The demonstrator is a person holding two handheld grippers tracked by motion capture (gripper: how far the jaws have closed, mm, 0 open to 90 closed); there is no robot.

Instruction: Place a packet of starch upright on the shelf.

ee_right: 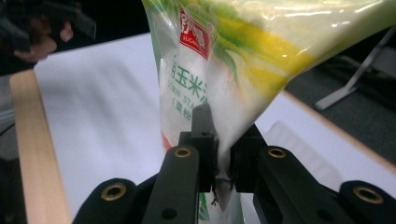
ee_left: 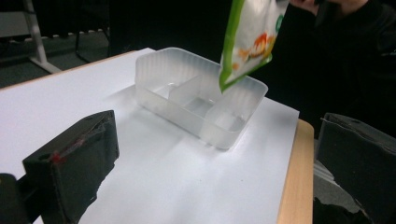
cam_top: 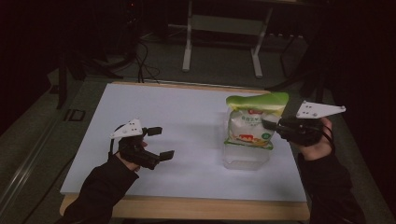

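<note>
Your work surface is a flat white sheet (cam_top: pixel 187 121) on a light wooden table (cam_top: pixel 210 208). At about 4 o'clock from the sheet's centre stands a clear plastic container (cam_top: pixel 245 156), rectangular with rounded corners, thin translucent walls and inner dividers that split it into compartments.

Directly above the container hangs a glossy plastic bag (cam_top: pixel 252 122), printed green, yellow and white with a red label. Its film is creased, and its bottom corner sits just above the container's rim, over the right end as seen in the left gripper view.

Your right gripper (cam_top: pixel 272 125) comes in from 3 o'clock, roughly level, its jaws pinched tight on the bag's side edge. Your right hand (cam_top: pixel 317 144) holds it palm up, with the grey plate uppermost.

Your left gripper (cam_top: pixel 160 143) hovers over the sheet at 8 o'clock, well apart from the container, jaws spread wide and pointing toward 3 o'clock. It grips nothing.
</note>
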